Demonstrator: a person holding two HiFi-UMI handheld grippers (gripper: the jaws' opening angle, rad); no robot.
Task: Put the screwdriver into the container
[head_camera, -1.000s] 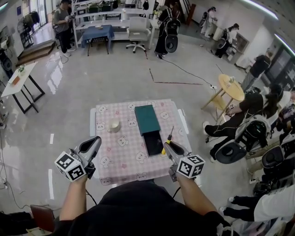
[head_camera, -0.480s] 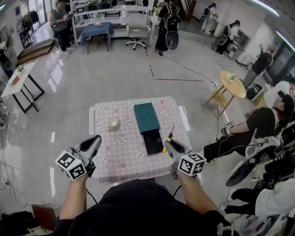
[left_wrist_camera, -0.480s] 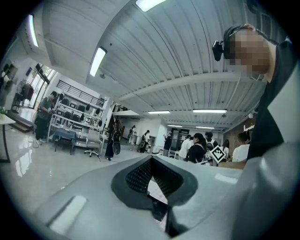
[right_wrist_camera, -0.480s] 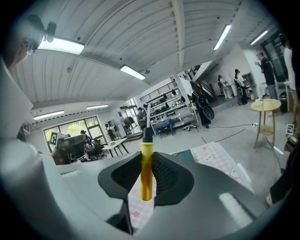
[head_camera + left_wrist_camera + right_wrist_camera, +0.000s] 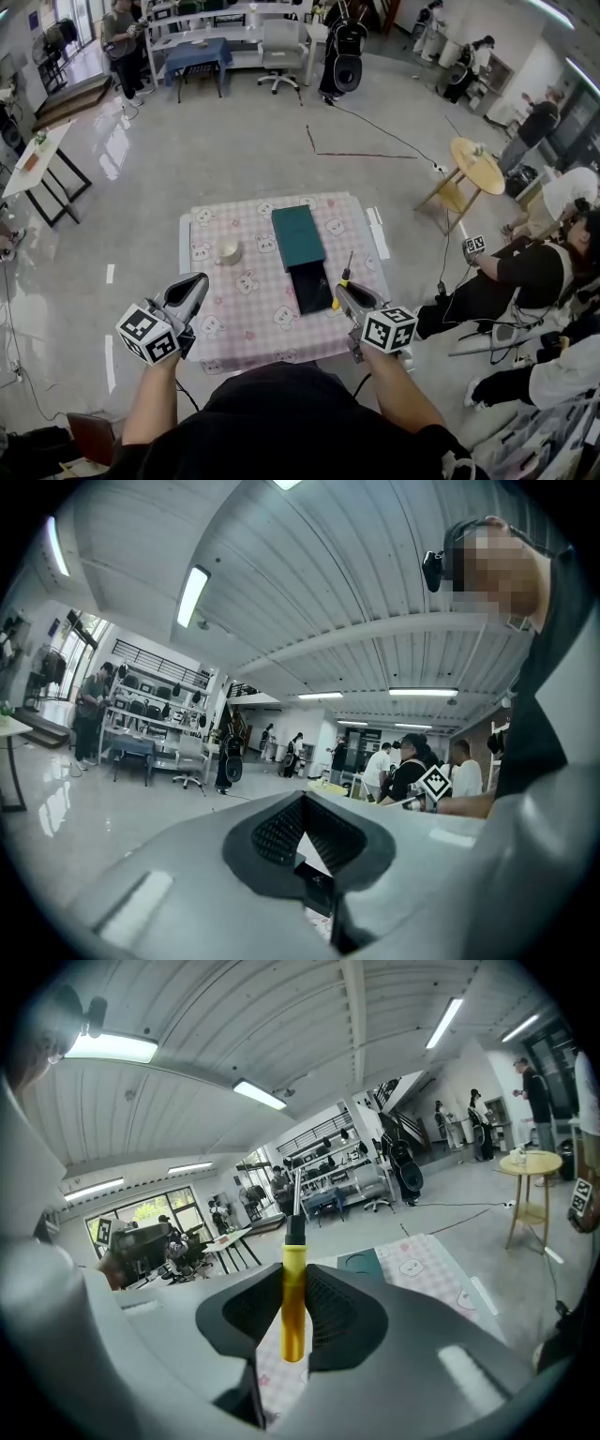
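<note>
Screwdriver [image 5: 294, 1297] sits pinched in right tool [image 5: 345, 295], shaft forward — container [image 5: 310, 287] just left of it; left tool [image 5: 190, 289] pressed together, empty.

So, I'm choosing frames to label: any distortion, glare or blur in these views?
Head view: sharp, fisheye-bent edges, bright glare on the glossy grey floor. Right gripper view: round dark vignette, yellow-handled screwdriver crisp, ceiling lights blown out. Left gripper view: same vignette, near grey jaws soft.

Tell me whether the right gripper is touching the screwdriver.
Touching. The right gripper view shows the right gripper with its jaws closed on the yellow handle of the screwdriver, both pads pressed against its sides with no gap.
</note>
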